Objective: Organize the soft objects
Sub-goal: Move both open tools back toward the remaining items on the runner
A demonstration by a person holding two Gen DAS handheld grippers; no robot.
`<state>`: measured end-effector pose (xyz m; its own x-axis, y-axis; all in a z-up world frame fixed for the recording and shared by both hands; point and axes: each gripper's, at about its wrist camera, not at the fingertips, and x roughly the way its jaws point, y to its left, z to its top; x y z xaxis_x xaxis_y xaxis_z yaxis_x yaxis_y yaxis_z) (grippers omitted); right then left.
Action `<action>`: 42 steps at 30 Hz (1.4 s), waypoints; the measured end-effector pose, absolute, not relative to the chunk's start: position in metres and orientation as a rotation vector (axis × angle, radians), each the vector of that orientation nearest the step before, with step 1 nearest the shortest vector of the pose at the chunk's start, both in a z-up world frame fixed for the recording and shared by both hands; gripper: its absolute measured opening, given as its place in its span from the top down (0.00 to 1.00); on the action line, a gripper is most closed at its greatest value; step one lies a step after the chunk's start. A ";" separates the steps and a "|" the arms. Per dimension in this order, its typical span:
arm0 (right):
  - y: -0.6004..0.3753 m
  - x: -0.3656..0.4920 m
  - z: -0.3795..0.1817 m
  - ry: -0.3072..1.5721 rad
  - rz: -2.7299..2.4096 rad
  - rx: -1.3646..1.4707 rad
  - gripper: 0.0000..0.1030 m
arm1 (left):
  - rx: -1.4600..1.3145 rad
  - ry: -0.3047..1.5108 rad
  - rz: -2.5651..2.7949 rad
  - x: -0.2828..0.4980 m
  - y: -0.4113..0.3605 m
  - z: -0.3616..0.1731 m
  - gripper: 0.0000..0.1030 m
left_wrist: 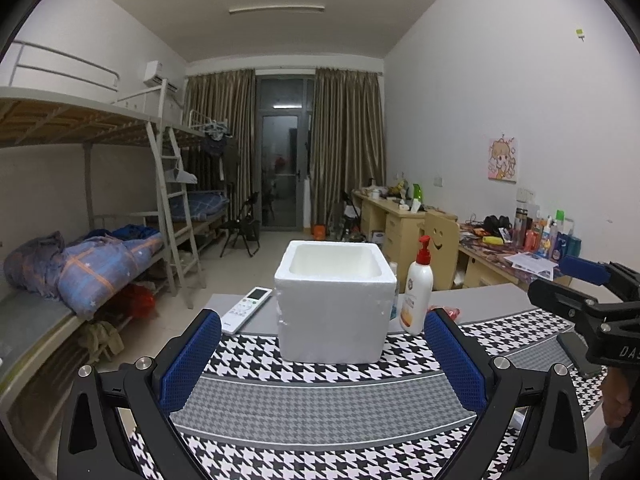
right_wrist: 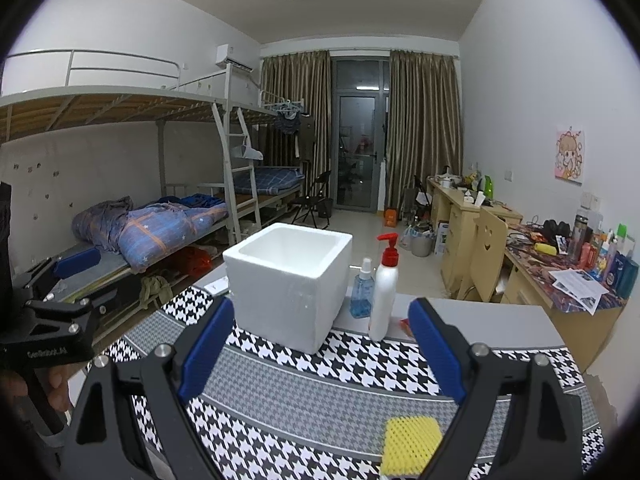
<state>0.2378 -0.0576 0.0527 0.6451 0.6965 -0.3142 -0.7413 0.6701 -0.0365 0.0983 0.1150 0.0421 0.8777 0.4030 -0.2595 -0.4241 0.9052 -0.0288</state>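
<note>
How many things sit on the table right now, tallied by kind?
Foam box: 1
Bottles: 2, a white pump bottle and a blue spray bottle
Remote control: 1
Yellow sponge: 1
Small red item, partly hidden: 1
Total: 6

The left gripper body reads "GenRobot.AI"; other print is illegible.

1. Right gripper spread wide above the houndstooth mat, nothing between its blue pads.
2. Yellow sponge flat on the mat, near edge.
3. White foam box ahead, pump bottle and spray bottle just beside it.
4. Left gripper at far left, held in a hand.
</note>
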 end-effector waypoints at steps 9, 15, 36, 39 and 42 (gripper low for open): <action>-0.074 0.226 0.040 0.276 0.828 -0.191 0.11 | -0.087 0.247 0.425 0.090 0.097 0.026 0.01; -0.088 0.227 0.030 0.280 0.789 -0.189 0.11 | -0.080 0.245 0.397 0.092 0.084 0.019 0.01; -0.145 0.248 0.003 0.349 0.675 -0.120 0.11 | -0.091 0.305 0.187 0.132 0.039 -0.002 0.01; -0.151 0.248 0.000 0.352 0.660 -0.122 0.11 | -0.086 0.322 0.164 0.142 0.033 -0.005 0.01; -0.157 0.247 -0.003 0.356 0.647 -0.121 0.11 | -0.087 0.336 0.145 0.149 0.032 -0.008 0.01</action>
